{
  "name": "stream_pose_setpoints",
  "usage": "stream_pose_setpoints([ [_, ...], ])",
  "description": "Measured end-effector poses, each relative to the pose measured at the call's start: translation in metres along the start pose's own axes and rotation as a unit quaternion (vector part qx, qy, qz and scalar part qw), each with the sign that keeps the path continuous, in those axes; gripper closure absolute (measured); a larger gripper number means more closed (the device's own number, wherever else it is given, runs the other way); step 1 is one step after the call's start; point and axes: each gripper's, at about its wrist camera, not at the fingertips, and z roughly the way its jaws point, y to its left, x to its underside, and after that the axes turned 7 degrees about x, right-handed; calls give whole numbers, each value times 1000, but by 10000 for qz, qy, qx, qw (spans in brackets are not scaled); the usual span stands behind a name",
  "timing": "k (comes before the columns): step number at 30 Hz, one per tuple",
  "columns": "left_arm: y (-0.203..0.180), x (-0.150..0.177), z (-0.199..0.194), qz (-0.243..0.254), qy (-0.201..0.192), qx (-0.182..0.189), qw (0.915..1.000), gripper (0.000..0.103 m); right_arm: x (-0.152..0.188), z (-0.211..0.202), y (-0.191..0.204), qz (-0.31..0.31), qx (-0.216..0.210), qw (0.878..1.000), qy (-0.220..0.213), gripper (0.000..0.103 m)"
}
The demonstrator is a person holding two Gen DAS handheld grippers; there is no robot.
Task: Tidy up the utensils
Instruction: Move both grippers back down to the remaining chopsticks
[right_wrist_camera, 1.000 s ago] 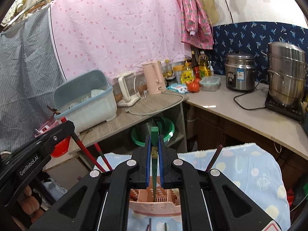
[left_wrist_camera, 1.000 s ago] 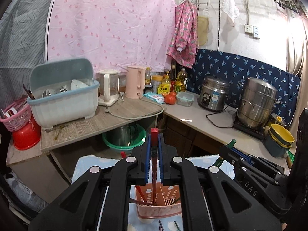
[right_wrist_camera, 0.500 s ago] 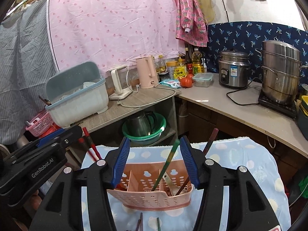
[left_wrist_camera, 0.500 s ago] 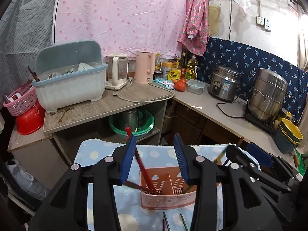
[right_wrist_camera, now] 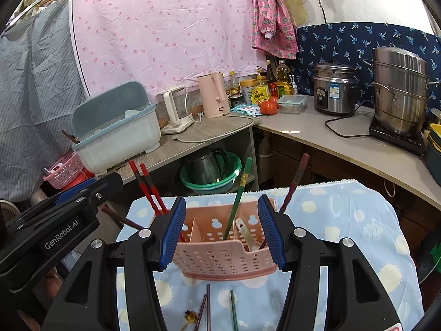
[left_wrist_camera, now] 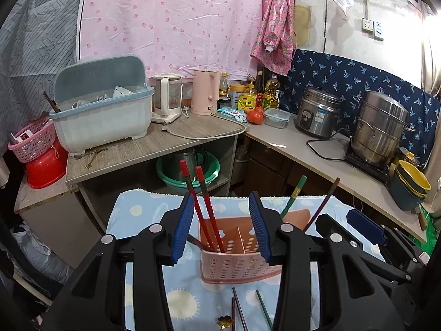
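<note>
- My left claw [left_wrist_camera: 223, 227] stands with its blue pads spread apart and nothing between them; the pink utensil basket [left_wrist_camera: 239, 259] sits straight ahead at 12 o'clock, framed by the two pads.
- My right claw [right_wrist_camera: 222, 233] is likewise wide apart and gripping nothing, with the same basket [right_wrist_camera: 220, 253] between its pads.
- The basket rests on a blue sun-print cloth [right_wrist_camera: 344, 220] covering the counter.
- Two red chopsticks [left_wrist_camera: 205, 207] lean out of the basket's left compartment toward 11 o'clock in the left view; the right view shows them [right_wrist_camera: 146, 187] mostly behind my left claw's pad.
- A green chopstick [right_wrist_camera: 238, 193] stands in the right compartment, tilted toward 1 o'clock, and a dark red-brown chopstick [right_wrist_camera: 293, 187] leans at the basket's right end.
- Only the right view looks into that right compartment and shows a pale spoon [right_wrist_camera: 246, 234] lying inside; in the left view my right pad hides it.
- Only the right view shows my left claw's body [right_wrist_camera: 55, 229] at 9 o'clock; only the left view shows my right claw's body [left_wrist_camera: 366, 231] at 3 o'clock.
- On the cloth at 6 o'clock lie loose pieces: a dark chopstick [right_wrist_camera: 208, 309], a green chopstick [right_wrist_camera: 234, 311] and a small gold-ended utensil [right_wrist_camera: 190, 317].
</note>
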Motion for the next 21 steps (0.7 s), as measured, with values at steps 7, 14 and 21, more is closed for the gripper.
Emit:
stream_pose_setpoints([
  [7,-7,18,-11,-102,134,86,9998,57,18,-13,-2,-72,73,9999,70,50],
  [14,-9,40,-21,-143,248,11,9996,54,40,-21,-7,-124,219,9995,196,50],
  [21,3,73,-28,-203,489,-123,9985,54,83,-23,-23,-138,327,9976,587,50],
])
